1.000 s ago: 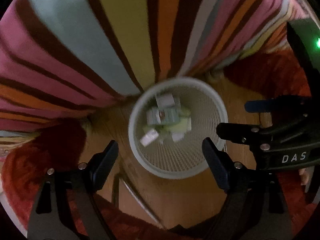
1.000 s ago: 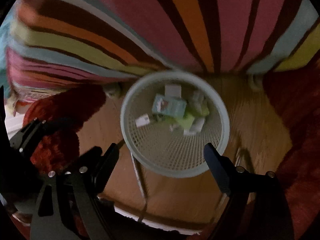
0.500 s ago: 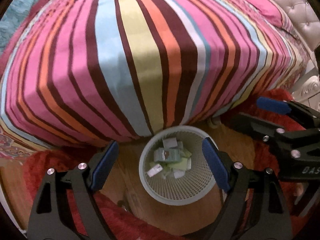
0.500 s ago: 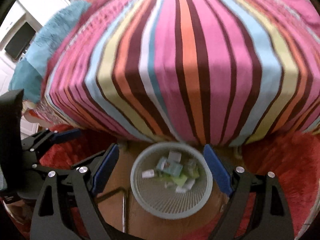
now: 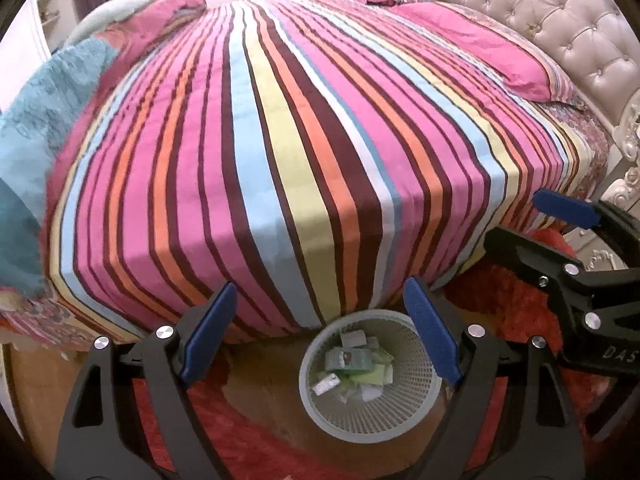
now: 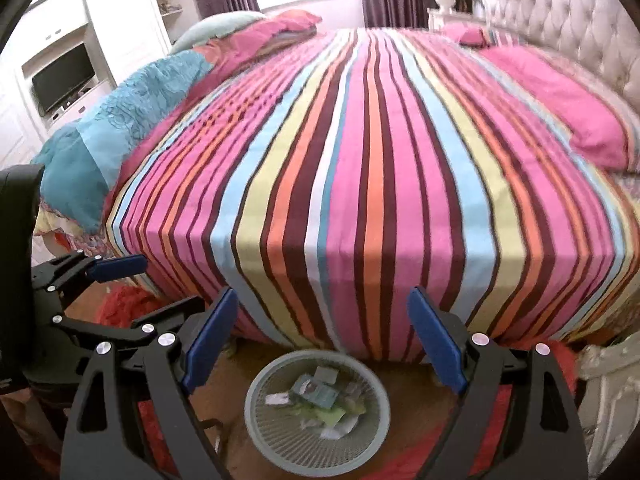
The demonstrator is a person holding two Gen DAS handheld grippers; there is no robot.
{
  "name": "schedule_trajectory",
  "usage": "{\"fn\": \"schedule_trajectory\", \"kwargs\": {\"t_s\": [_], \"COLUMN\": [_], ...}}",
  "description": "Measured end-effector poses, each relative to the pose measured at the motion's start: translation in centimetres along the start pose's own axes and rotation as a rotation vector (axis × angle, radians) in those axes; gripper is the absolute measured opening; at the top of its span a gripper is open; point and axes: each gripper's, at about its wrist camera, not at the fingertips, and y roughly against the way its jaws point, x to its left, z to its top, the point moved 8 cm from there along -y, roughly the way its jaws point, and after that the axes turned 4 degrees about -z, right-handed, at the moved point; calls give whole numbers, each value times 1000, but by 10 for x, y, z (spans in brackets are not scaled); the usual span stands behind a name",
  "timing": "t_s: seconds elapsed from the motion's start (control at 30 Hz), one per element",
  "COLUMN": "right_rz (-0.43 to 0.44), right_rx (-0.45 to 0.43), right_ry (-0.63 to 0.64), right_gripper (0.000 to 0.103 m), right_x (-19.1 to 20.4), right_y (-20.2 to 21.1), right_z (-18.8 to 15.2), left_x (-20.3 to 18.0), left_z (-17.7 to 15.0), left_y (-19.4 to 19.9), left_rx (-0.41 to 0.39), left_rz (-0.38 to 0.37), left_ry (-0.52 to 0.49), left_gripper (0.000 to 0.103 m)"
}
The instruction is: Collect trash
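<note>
Trash (image 5: 354,364) (cartons and paper scraps) lies in the pale mesh bin (image 5: 372,420) on the floor by the striped bed's (image 5: 304,152) near edge, while the left gripper (image 5: 320,340) and right gripper (image 6: 324,342) hang above it, jaws spread and empty.

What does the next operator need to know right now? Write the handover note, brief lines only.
Left gripper: open, nothing between its pads.
Right gripper: open, also empty.
Wastebasket: on the wooden floor at the foot of the striped bed, below both grippers.
Done: trash, small packets and paper scraps, lies in the basket.
Left: no loose litter shows on the bedspread or the red rug in either view; check the areas outside the frames before calling it finished.
</note>
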Motion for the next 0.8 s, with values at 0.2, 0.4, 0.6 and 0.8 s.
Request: {"fn": "schedule_trajectory", "kwargs": {"t_s": [0.2, 0.4, 0.6, 0.8], "right_rz": [-1, -21, -24, -31], "right_rx": [-54, -95, -90, -90], "right_ry": [-33, -46, -32, -26], "right_gripper": [82, 82, 82, 82], "right_x": [-5, -11, -10, -11], "right_y": [15, 20, 18, 17], "right_z": [16, 22, 22, 24], "left_x": [2, 10, 17, 18], "left_z": [9, 17, 19, 22], "left_y": [14, 22, 25, 26], "left_rx": [-47, -76, -84, -90], "left_rz": [38, 41, 61, 65], "left_ry": [-5, 33, 35, 35], "left_gripper": [83, 83, 83, 83]}}
